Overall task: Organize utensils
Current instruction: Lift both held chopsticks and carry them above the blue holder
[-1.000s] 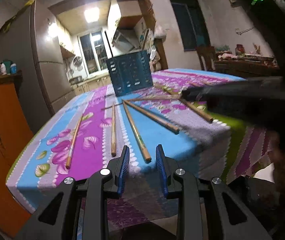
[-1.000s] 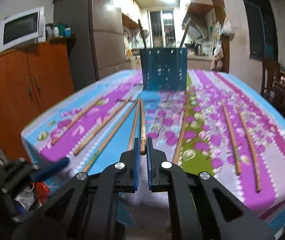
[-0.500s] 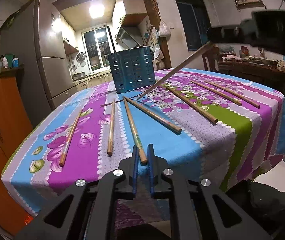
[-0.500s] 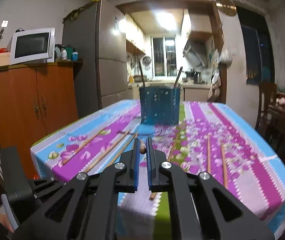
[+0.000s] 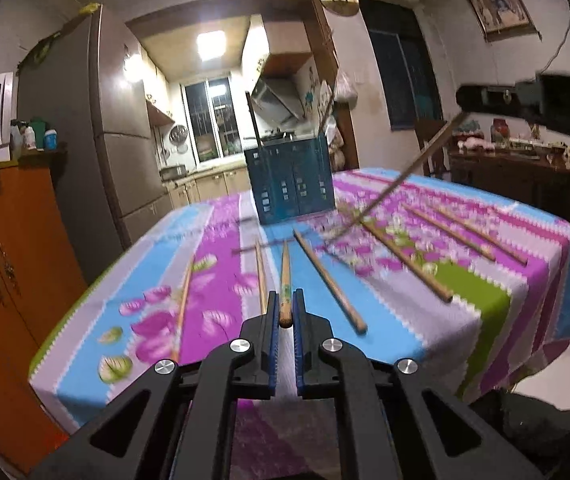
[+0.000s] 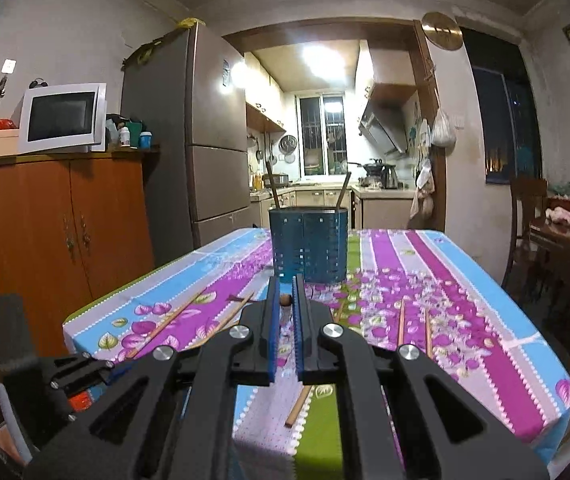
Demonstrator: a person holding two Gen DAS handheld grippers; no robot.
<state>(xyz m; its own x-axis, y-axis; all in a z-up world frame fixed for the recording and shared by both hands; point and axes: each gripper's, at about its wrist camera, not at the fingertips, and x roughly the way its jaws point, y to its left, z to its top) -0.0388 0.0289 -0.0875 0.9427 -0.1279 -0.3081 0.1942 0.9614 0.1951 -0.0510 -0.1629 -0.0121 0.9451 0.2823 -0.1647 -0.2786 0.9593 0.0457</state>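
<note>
My left gripper (image 5: pixel 284 312), whose jaws stood apart around a chopstick (image 5: pixel 284 280) a second ago and have just been closing, is now clamped on its near end, the rest of it running away over the striped tablecloth (image 5: pixel 385 320). My right gripper (image 6: pixel 284 300) stays pinched on its own chopstick (image 6: pixel 285 300), which has been lifted off the cloth since then and now slants down from the upper right in the left view. The blue utensil holder (image 6: pixel 308 244) stands at the far end, two sticks upright in it, with more chopsticks loose on the cloth.
</note>
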